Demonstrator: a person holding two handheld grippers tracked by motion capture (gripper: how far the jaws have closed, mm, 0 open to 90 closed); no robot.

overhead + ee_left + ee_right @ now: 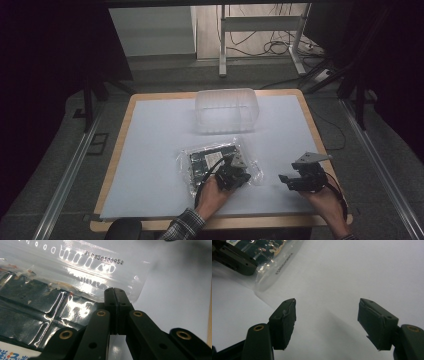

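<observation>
A clear plastic bag (pixel 215 161) with dark, flat contents lies near the middle of the white table top (pixel 150 150). My left gripper (pixel 234 176) rests at the bag's near right corner. In the left gripper view its jaws (pixel 115 292) are pressed together on the sealed edge of the bag (pixel 82 267), which carries a printed code. My right gripper (pixel 295 181) hovers to the right of the bag, low over the bare table. Its jaws (pixel 327 302) stand wide apart with nothing between them. The bag's corner (pixel 270 258) shows at the upper left of the right gripper view.
A clear plastic tub (pixel 226 110) sits at the back centre of the table. The table's wooden rim (pixel 112 165) frames the white top. Beyond the table are a desk's metal legs (pixel 222 45) and loose cables on the floor (pixel 272 47).
</observation>
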